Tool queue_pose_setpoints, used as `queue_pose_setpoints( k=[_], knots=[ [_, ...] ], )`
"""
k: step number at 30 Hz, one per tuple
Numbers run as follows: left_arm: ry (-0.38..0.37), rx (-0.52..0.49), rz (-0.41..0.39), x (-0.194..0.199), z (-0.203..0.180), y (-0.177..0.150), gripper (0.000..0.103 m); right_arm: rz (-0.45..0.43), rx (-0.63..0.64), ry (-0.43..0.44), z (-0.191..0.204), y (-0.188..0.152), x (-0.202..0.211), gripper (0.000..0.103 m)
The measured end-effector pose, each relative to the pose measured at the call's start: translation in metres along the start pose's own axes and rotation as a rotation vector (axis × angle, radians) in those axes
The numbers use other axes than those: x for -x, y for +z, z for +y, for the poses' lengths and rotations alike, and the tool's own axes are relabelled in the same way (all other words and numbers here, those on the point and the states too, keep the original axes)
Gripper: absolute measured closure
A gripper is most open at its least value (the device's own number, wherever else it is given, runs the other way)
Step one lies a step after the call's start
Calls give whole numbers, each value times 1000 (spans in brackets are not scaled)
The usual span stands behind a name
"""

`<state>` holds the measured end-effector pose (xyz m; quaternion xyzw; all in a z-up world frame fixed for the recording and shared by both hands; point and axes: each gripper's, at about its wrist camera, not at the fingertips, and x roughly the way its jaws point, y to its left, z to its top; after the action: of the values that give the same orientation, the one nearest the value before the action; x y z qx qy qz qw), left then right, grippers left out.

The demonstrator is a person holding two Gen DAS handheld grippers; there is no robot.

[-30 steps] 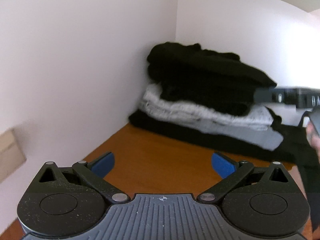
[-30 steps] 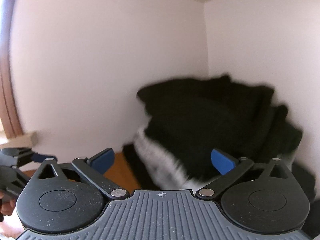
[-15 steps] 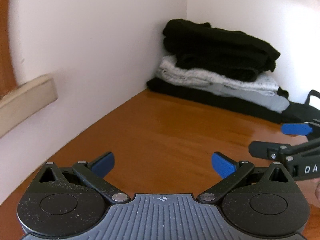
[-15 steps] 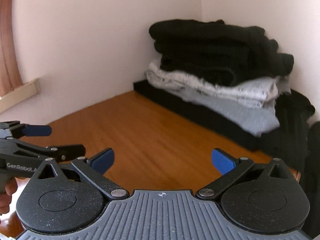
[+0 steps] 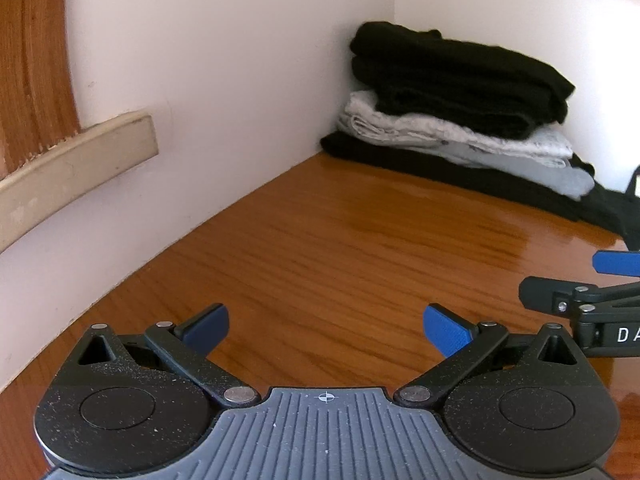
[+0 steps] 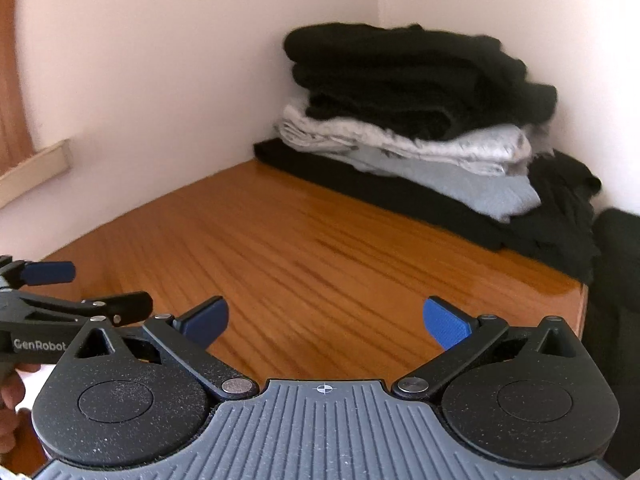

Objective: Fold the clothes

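A stack of folded clothes [image 5: 452, 120] [image 6: 404, 120] sits in the far corner of the wooden table [image 5: 340, 248] [image 6: 304, 248]: a black garment on top, grey ones under it, a flat black one at the bottom. My left gripper [image 5: 326, 326] hovers open over bare wood, well short of the stack, holding nothing. My right gripper [image 6: 326, 322] is open too, beside it and just as far back. Each gripper shows at the edge of the other's view: the right gripper [image 5: 596, 280] and the left gripper [image 6: 84, 286].
White walls meet behind the stack. A beige ledge [image 5: 76, 168] and a wooden strip [image 5: 32, 60] run along the left wall. More dark fabric [image 6: 616, 264] hangs past the table's right edge. A hand [image 6: 10, 396] grips the left tool.
Both grippers have pulled back from the stack, which now looks smaller and farther off. More bare table lies between them and the clothes. Both stayed open.
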<state>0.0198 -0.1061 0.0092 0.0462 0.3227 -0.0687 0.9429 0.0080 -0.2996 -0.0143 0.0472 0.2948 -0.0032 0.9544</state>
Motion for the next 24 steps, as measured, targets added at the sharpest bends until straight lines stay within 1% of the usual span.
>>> queue_pose_setpoints(
  k=[4,6,9,14,24],
  knots=[
    [14,-15,37,-5,-3,-3,0,52,-29,-56,4,-3,-2,0],
    [7,11,42,-7,2,-6,0,71,-32,-84,7,-4,-4,0],
    [3,35,48,-9,6,-7,0,81,-14,-121,12,-7,-4,0],
    [1,30,49,-6,4,-6,0,72,-64,-193,14,-10,-2,0],
    [-13,20,49,-5,4,-5,0,68,-67,-199,16,-13,-3,0]
  ],
)
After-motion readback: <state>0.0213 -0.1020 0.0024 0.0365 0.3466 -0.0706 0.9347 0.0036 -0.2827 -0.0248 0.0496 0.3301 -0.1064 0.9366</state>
